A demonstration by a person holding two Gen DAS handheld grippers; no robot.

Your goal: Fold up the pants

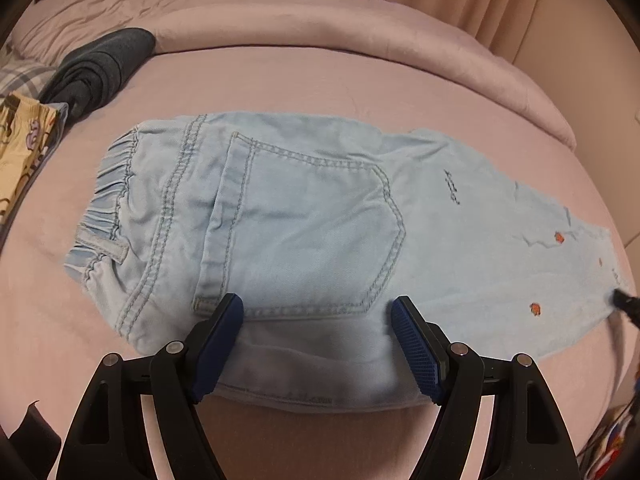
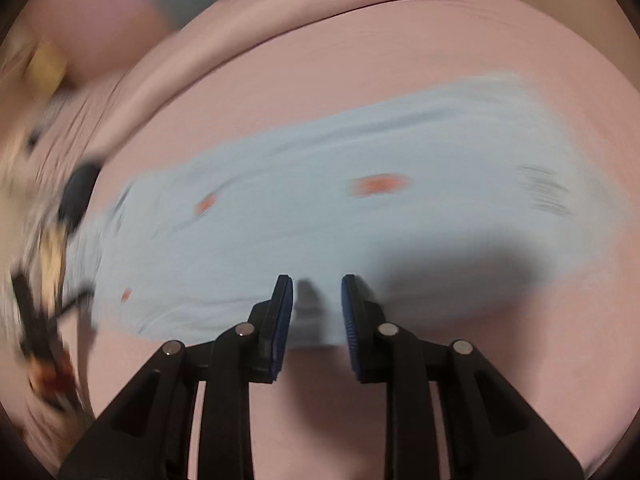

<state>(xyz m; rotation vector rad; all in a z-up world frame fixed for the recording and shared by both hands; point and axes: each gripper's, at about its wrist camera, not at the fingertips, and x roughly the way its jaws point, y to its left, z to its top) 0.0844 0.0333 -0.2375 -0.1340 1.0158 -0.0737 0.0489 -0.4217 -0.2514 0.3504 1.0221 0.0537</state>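
Note:
Light blue denim pants [image 1: 304,216] lie flat on the pink bed, with the elastic waistband to the left, a back pocket in the middle and the leg running to the right. My left gripper [image 1: 318,314] hovers open over the pants' near edge, its blue pads wide apart with only cloth below them. In the blurred right wrist view the pants leg [image 2: 304,208] shows orange spots. My right gripper [image 2: 317,286] stands over its near edge, the jaws a narrow gap apart with nothing pinched between them. A dark blurred tip [image 1: 624,304] shows by the leg's end.
A folded dark grey garment [image 1: 96,76] and a yellow patterned cloth [image 1: 24,144] lie at the left. A rolled pink duvet [image 1: 360,20] runs along the back. Blurred dark and yellow clutter [image 2: 44,264] sits at the left edge of the right wrist view.

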